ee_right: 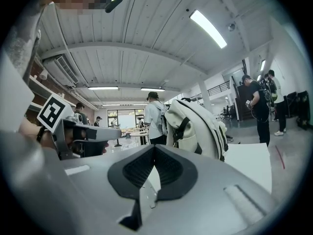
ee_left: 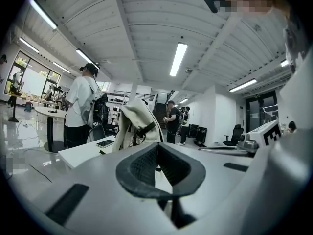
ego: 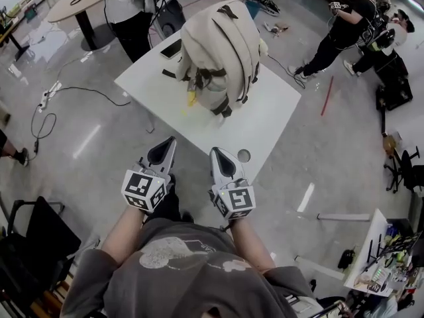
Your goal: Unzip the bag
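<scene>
Closest in, left claw (ego: 163,152) and right claw (ego: 220,161) are both closed on nothing. At twelve o'clock, well apart, the cream backpack (ego: 222,48) stands upright on the white tabletop (ego: 265,111). Its fabric is likely soft and yielding, so brace the top and pinch the zipper pull.

Grey printed T-shirt (ego: 192,270); pale hand-held grippers (ego: 165,146) (ego: 218,156) with black-and-white marker cubes (ego: 144,191).

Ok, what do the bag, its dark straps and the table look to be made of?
Bag: soft woven cloth, likely nylon or canvas, matte cream; it sags and creases.
Straps: flat dark webbing, matte, probably nylon; too small to see the weave.
Table: hard, smooth white top, perhaps laminate; it looks flat, with crisp edges and an even colour.
</scene>
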Available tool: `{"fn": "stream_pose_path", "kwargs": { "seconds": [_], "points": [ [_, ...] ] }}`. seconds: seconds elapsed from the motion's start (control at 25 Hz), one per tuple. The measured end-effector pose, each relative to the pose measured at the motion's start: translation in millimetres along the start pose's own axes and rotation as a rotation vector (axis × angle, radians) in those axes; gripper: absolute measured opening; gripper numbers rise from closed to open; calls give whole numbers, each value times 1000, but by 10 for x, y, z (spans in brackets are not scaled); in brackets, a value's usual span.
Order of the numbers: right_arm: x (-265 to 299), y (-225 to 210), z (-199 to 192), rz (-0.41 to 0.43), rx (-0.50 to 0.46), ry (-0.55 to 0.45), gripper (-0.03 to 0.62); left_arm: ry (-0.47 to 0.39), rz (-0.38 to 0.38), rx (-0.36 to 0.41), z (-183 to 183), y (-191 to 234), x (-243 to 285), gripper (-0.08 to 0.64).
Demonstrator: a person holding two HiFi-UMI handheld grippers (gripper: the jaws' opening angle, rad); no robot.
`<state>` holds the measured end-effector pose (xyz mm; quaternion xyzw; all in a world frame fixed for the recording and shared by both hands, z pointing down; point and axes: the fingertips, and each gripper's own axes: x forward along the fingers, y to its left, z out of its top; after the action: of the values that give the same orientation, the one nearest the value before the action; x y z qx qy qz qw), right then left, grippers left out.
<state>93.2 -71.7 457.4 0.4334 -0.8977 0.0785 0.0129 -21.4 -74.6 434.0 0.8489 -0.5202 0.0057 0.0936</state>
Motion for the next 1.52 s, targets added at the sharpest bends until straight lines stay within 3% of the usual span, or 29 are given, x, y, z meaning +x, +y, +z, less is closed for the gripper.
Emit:
{"fn": "stream_pose_path", "kwargs": {
  "seconds": [0.44,0.76,1.04,1.24,1.36,1.52],
  "points": [
    [999,-444,162,-66,-22,4,0,68,-108,-1,8,640,1130,13],
    [1387,-673,183,-127,-25,18,0,143,-202,56,-108,896,1896,155],
    [1611,-849,150,-196,-10,25,0,227,-225,134,-383,1049,2427,189],
    [1739,-896,108,-237,-8,36,0,254,-269,142,-515,1087,2577,179],
    [1770,-925,110,-252,-9,36,0,226,-254,121,-431,1154,2567,84],
    [1757,-985,67,-245,3,45,0,225,-251,93,-419,1155,2557,57]
  ]
}}
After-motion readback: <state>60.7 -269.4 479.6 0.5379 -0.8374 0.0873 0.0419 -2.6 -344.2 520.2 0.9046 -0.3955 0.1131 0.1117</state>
